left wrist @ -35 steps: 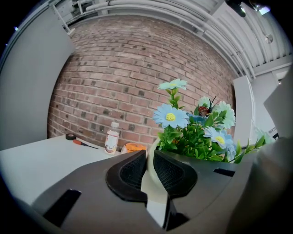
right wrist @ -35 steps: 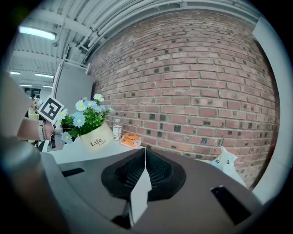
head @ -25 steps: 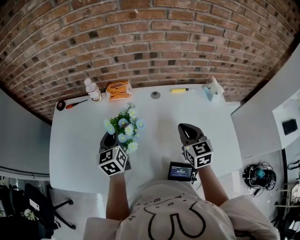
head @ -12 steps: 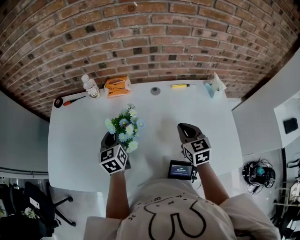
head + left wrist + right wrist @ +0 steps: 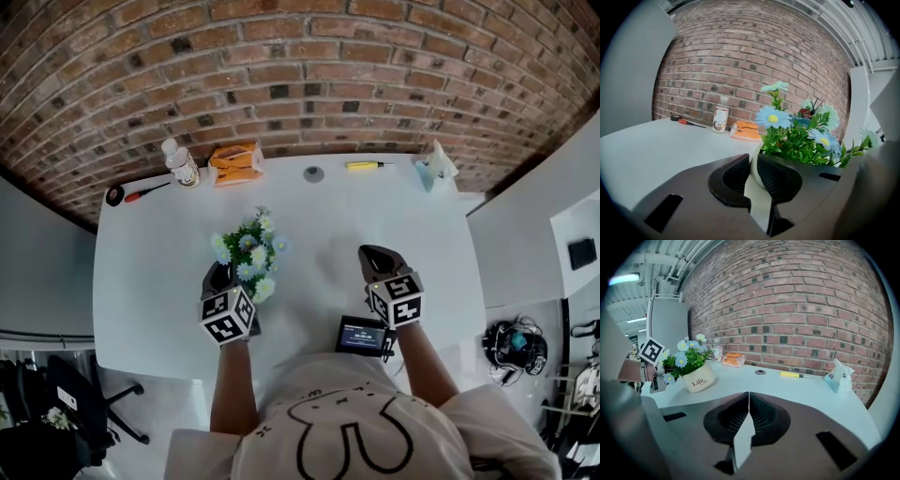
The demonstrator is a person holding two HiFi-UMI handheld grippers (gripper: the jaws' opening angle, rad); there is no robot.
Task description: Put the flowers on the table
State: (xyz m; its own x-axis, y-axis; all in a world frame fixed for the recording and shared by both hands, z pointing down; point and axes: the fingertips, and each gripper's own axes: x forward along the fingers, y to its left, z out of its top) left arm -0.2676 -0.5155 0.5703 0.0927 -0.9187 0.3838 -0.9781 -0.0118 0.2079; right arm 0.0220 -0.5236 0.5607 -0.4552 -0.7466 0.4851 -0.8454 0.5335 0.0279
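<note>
Cream round pot of blue and white flowers [image 5: 248, 255] appears to rest near the white tabletop's [image 5: 150, 281] front edge. The left gripper [image 5: 219, 278] clamps its rim, so only letting go is left. The right gripper [image 5: 375, 261] is closed and empty.

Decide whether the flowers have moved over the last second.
Yes, slightly. In the head view the flowers, held by the left gripper, have drawn away from the orange packet, toward the person.
</note>
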